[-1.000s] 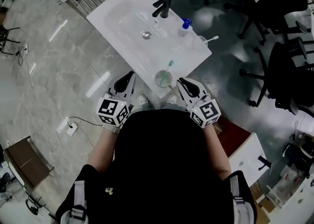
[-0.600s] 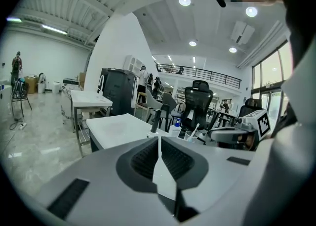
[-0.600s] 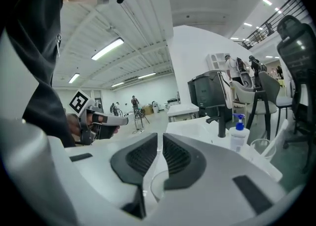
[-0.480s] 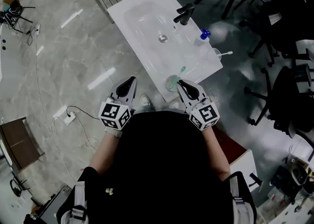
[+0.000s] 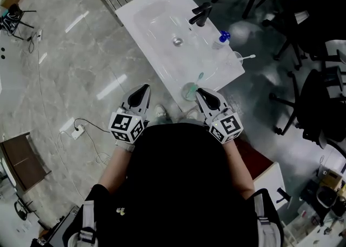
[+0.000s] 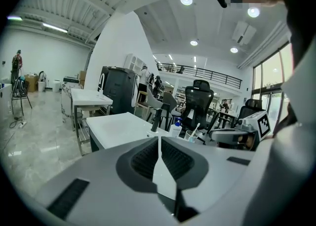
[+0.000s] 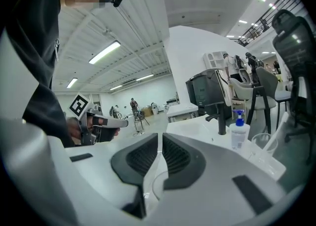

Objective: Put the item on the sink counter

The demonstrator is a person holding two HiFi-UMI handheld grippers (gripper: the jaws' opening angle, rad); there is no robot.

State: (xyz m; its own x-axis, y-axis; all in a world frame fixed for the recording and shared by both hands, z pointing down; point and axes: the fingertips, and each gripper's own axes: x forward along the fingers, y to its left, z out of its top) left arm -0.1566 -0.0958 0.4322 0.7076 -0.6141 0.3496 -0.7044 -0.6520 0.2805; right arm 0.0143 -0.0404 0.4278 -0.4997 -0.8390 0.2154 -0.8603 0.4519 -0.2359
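The white sink counter (image 5: 221, 70) stands ahead of me with a black faucet (image 5: 201, 13). A glass cup (image 5: 189, 90) with a green toothbrush (image 5: 199, 78) stands at its near corner. My right gripper (image 5: 201, 93) hovers just beside that cup; its jaws are closing the last bit and stand shut, with nothing between them. The cup's rim (image 7: 157, 186) shows below those jaws (image 7: 160, 146). My left gripper (image 5: 142, 90) is held left of the counter over the floor, shut and empty (image 6: 159, 146).
A soap bottle with a blue pump (image 5: 220, 38) and a second cup with a white toothbrush (image 5: 238, 57) stand on the counter's far side. Black office chairs (image 5: 319, 105) crowd the right. A power strip with cable (image 5: 78, 131) lies on the floor at left.
The head view has swung, so the counter now sits further right in it. Both grippers stay in front of my body, the right one still next to the glass cup.
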